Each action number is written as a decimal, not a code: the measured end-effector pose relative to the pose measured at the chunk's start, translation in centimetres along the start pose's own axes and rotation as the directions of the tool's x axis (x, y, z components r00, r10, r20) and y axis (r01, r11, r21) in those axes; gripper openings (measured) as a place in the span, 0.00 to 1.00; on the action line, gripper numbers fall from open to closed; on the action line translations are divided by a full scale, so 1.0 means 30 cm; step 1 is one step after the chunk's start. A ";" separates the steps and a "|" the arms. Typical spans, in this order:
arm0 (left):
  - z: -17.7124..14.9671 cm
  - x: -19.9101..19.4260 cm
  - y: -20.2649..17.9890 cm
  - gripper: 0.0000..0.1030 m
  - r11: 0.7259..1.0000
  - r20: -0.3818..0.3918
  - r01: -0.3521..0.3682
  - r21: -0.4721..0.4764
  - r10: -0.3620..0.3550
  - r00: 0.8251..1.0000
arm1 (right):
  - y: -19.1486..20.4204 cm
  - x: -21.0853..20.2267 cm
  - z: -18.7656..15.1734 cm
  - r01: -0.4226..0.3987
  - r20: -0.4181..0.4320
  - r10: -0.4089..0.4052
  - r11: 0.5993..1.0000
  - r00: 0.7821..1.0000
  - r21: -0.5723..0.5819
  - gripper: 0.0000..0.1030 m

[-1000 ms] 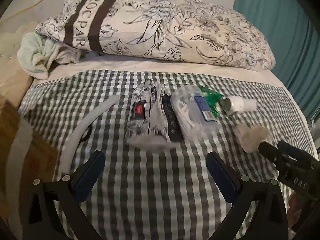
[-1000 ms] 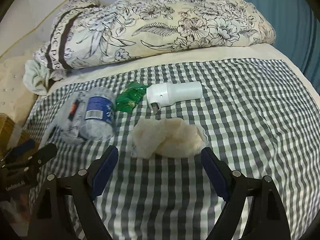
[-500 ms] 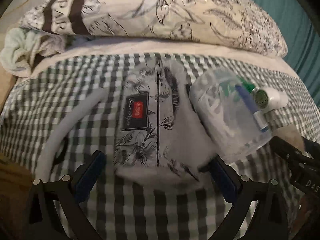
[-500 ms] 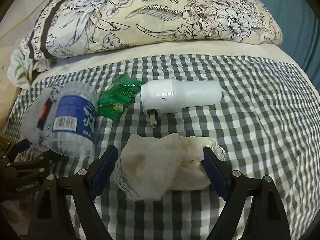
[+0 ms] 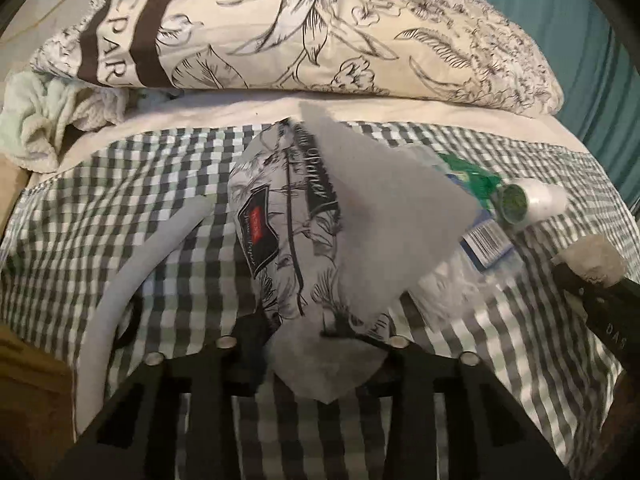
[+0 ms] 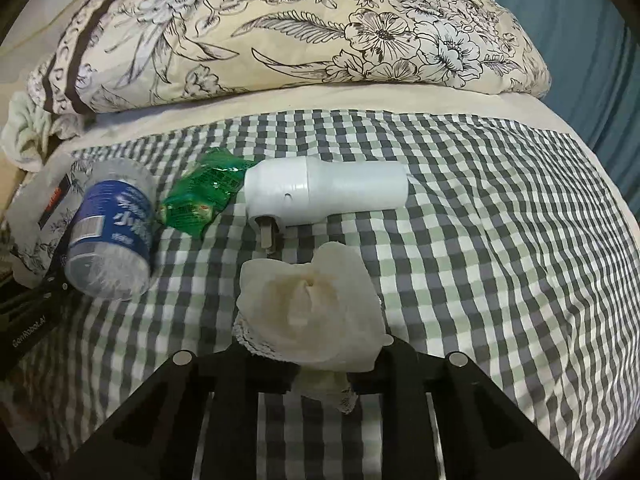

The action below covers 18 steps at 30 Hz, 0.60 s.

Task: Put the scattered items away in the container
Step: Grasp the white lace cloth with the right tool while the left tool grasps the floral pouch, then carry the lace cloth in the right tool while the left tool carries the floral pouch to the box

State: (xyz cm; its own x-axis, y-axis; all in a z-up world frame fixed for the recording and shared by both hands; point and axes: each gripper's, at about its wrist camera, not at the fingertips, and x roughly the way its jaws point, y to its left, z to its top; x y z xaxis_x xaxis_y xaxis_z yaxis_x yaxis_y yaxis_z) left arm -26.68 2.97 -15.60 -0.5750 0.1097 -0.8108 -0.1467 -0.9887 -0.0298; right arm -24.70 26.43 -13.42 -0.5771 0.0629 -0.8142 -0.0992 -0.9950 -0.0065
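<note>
A: What changed since a moment ago?
B: Both claws closed. The left gripper (image 5: 320,354) now pinches the soft floral pouch (image 5: 296,240), lifted off the checked sheet (image 6: 500,240); the right gripper (image 6: 320,360) clamps the crumpled tissue (image 6: 308,304).
A: Beyond the tissue?
B: A smooth white plug-in (image 6: 324,196), crinkly green packet (image 6: 204,196), ribbed bottle (image 6: 110,236), then the pillow (image 6: 300,28).
</note>
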 end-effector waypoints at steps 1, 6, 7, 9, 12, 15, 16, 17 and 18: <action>-0.010 -0.021 0.002 0.31 1.000 0.005 0.003 -0.004 -0.003 1.000 | -0.002 -0.018 -0.005 -0.009 0.004 0.009 1.000 1.000 0.004 0.17; -0.052 -0.148 0.002 0.31 1.000 0.034 0.008 -0.012 -0.008 0.999 | 0.014 -0.125 -0.026 -0.034 0.038 0.035 0.999 0.999 -0.013 0.17; -0.060 -0.179 0.000 0.31 1.000 0.038 0.015 -0.015 -0.014 0.999 | 0.020 -0.148 -0.031 -0.038 0.045 0.039 0.999 0.998 -0.015 0.17; -0.075 -0.239 -0.006 0.31 1.000 0.049 0.023 -0.018 -0.022 0.999 | 0.029 -0.200 -0.038 -0.053 0.060 0.054 0.999 0.997 -0.012 0.17; -0.098 -0.343 -0.017 0.31 1.000 0.065 0.028 -0.007 -0.027 0.998 | 0.043 -0.271 -0.055 -0.093 0.074 0.094 0.996 0.993 -0.013 0.17; -0.114 -0.431 -0.022 0.31 0.999 0.085 0.034 -0.012 -0.033 0.996 | 0.077 -0.353 -0.081 -0.109 0.098 0.113 0.993 0.989 -0.042 0.17; -0.119 -0.466 -0.022 0.31 0.999 0.095 0.030 -0.011 -0.029 0.995 | 0.093 -0.387 -0.093 -0.115 0.110 0.120 0.992 0.987 -0.053 0.17; -0.126 -0.499 -0.020 0.31 1.000 0.101 0.028 -0.008 -0.027 0.995 | 0.103 -0.411 -0.102 -0.123 0.116 0.129 0.991 0.985 -0.060 0.17; -0.133 -0.531 -0.016 0.31 1.000 0.109 0.021 -0.006 -0.021 0.994 | 0.119 -0.442 -0.112 -0.135 0.120 0.143 0.988 0.982 -0.071 0.17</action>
State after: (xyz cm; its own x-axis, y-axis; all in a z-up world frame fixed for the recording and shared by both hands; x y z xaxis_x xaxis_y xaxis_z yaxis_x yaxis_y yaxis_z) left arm -14.24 1.28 -5.00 -0.6562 0.1404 -0.7414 -0.1538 -0.9868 -0.0508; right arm -14.69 21.80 -4.60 -0.6788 -0.0714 -0.7309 0.0374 -0.9973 0.0628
